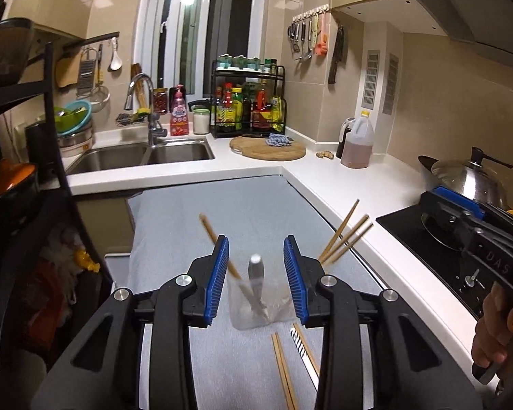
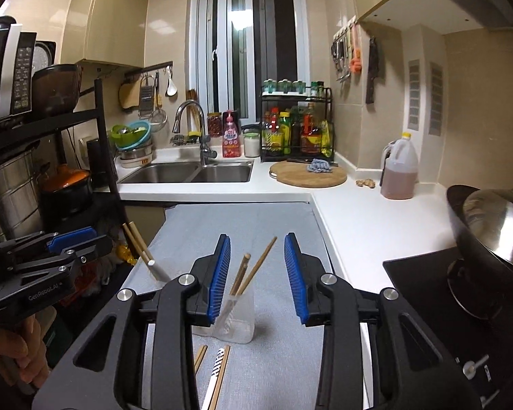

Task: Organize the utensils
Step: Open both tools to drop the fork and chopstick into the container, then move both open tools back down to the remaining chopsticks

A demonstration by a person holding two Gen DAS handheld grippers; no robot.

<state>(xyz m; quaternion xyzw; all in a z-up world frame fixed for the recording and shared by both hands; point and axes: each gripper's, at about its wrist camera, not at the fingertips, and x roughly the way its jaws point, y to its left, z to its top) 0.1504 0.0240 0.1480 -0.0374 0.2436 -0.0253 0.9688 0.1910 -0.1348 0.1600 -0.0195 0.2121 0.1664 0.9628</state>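
In the left wrist view my left gripper (image 1: 256, 242) stands open over a grey mat (image 1: 195, 225). Just beyond its blue pads is a clear plastic cup (image 1: 256, 311) with a metal utensil handle (image 1: 255, 270) and a wooden chopstick (image 1: 212, 232) in it; the pads do not touch it. More chopsticks (image 1: 345, 235) rise behind the right finger. My right gripper (image 2: 256, 239) is open too, above a second clear cup (image 2: 237, 317) with chopsticks (image 2: 253, 270) in it. Loose chopsticks (image 2: 219, 376) lie on the mat in front. A hand (image 1: 496, 324) holds the right gripper (image 1: 427, 201).
A white counter (image 1: 325, 177) wraps around the mat's far and right sides, with a double sink (image 1: 143, 155), a round cutting board (image 1: 268, 148), an oil jug (image 1: 357, 143) and a lidded wok (image 1: 468, 181) on a black stove. A black shelf rack (image 2: 102, 157) stands at the left.
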